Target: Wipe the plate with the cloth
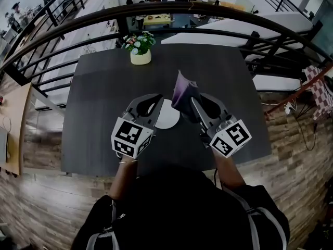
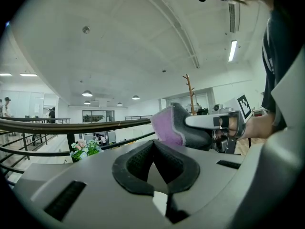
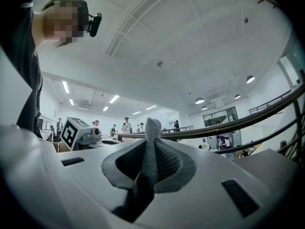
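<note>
A small white plate [image 1: 169,117] shows on the dark table [image 1: 104,98] between and below my two grippers. My left gripper [image 1: 157,98] hovers over the plate's left edge, its jaws shut together [image 2: 153,143] with nothing seen between the pads. A white sliver shows through the gap low between them. My right gripper [image 1: 190,102] is shut on a purple and grey cloth [image 1: 182,89], which sticks up past its tips [image 3: 149,144]. The cloth [image 3: 152,127] fills the slot between the pads. In the left gripper view, the cloth [image 2: 167,125] hangs just ahead and to the right.
A cream pot of flowers [image 1: 140,47] stands at the table's far edge. A dark curved railing [image 1: 171,10] runs behind the table, with a drop to a lower floor beyond. Wooden flooring lies right of the table, with cables [image 1: 283,108] on it.
</note>
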`<state>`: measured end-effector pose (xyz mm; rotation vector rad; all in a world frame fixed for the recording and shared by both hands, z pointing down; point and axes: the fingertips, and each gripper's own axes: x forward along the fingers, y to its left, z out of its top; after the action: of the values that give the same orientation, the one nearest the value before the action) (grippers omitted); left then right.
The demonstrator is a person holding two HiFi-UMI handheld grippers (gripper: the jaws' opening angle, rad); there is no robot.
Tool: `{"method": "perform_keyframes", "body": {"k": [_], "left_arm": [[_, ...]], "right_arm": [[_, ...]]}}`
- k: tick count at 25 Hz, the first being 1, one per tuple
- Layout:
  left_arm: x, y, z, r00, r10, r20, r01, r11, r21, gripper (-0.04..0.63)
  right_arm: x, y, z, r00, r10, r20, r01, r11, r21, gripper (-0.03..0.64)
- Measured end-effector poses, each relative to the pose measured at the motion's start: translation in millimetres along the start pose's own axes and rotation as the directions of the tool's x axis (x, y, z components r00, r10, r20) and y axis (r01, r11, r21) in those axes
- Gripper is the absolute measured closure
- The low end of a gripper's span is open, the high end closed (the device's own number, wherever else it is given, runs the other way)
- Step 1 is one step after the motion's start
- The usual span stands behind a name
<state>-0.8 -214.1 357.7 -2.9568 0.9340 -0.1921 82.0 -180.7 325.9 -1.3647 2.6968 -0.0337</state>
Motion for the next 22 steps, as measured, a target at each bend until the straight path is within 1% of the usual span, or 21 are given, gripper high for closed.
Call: {"method": "perform_keyframes", "body": {"k": [4, 22], "left_arm": [[0.4, -2.0, 0.9, 1.000, -0.010, -0.003, 0.010, 1.000, 0.005, 0.588], [-0.3, -0.5, -1.3, 1.000, -0.003, -0.002, 0.003, 1.000, -0.008, 0.588]], "right_arm": [[-0.8, 0.1, 0.4, 1.000, -0.004, -0.001, 0.004, 1.000, 0.017, 0.575], [-0.4, -0.2, -0.3, 1.000, -0.012, -0.010, 0.013, 1.000, 0.009, 0.575]]}}
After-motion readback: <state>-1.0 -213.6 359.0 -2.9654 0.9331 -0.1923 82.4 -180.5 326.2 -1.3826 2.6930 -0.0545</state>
